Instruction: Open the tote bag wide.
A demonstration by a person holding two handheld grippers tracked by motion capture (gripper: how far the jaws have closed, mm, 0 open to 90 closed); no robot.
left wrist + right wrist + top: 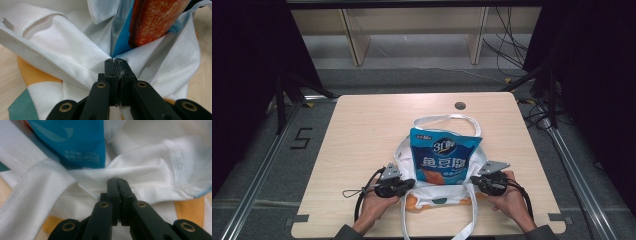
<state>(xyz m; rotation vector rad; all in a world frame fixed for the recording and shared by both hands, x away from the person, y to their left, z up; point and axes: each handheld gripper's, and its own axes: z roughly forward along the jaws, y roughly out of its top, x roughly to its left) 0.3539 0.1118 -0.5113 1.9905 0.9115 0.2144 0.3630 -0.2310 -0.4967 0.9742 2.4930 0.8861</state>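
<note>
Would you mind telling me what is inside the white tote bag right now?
A blue snack packet stands in the white tote bag, its upper part sticking out. Its lower end is hidden by the cloth, as is anything else inside.

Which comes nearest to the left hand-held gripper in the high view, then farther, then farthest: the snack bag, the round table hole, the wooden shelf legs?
From the left hand-held gripper:
1. Snack bag, just right, in the tote.
2. Table hole, far edge.
3. Shelf legs, beyond the table.

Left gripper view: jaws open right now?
No. The left gripper has its jaws pressed together, pinching a fold of the white tote bag beside the blue snack packet.
</note>
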